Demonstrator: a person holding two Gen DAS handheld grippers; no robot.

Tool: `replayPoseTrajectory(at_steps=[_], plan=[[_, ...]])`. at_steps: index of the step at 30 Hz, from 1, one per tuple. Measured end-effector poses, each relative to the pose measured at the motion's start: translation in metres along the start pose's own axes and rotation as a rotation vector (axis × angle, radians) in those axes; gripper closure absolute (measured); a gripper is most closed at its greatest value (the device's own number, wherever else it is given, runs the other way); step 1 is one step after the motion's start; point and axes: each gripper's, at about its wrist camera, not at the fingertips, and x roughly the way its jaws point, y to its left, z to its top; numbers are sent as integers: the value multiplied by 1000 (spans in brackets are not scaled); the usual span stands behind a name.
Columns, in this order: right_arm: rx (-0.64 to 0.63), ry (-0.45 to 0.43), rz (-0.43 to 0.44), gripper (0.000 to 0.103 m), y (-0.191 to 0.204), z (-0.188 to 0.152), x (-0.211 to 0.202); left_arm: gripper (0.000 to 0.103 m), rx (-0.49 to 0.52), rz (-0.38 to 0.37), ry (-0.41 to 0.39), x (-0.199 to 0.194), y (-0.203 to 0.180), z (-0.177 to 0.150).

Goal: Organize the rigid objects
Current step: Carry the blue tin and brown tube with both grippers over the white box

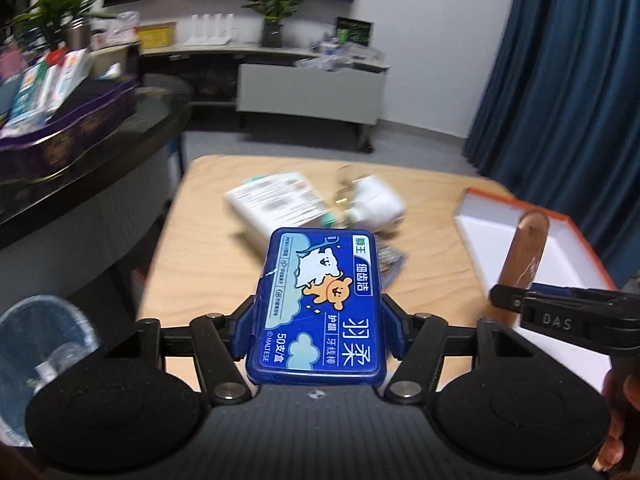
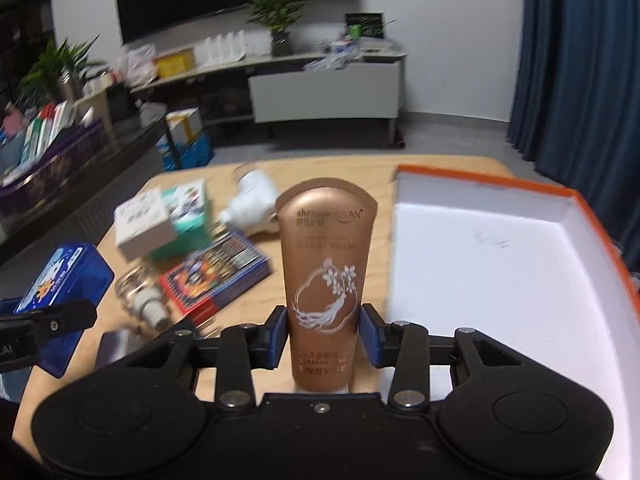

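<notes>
Holding one item in each gripper, you have both loads off the wooden table (image 2: 348, 172). Your left gripper (image 1: 318, 320) is clamped on the blue floss-pick case (image 1: 320, 304), which fills the lower middle of the left wrist view, its pads pressing the long sides near the near end. Your right gripper (image 2: 325, 334) is closed on the bronze hand-cream tube (image 2: 326, 276), gripping it low, near the cap end, so most of the tube stands up past the fingers in the centre of the right wrist view.

The orange-rimmed open box (image 2: 576, 200) lies at the right of both views, white inside and apparently bare. Other clutter sits at centre left of the right wrist view: a white carton (image 2: 140, 228), a colourful flat pack (image 2: 218, 276) and a white plug-like object (image 2: 254, 204).

Risks from here, as I judge them: the tube is soft and held near one end, so it could pivot or squeeze out if you swing fast. The case overhangs its pads far forward and could tip downward. Your two grippers sit close together, so heading for the box at once could knock them together or catch the rim.
</notes>
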Motion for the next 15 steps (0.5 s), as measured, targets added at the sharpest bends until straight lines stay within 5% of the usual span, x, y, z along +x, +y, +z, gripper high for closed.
replayPoseTrajectory(at_steps=[15], plan=[[171, -101, -127, 56, -133, 47, -50, 40, 146, -206, -3, 49, -143, 52]])
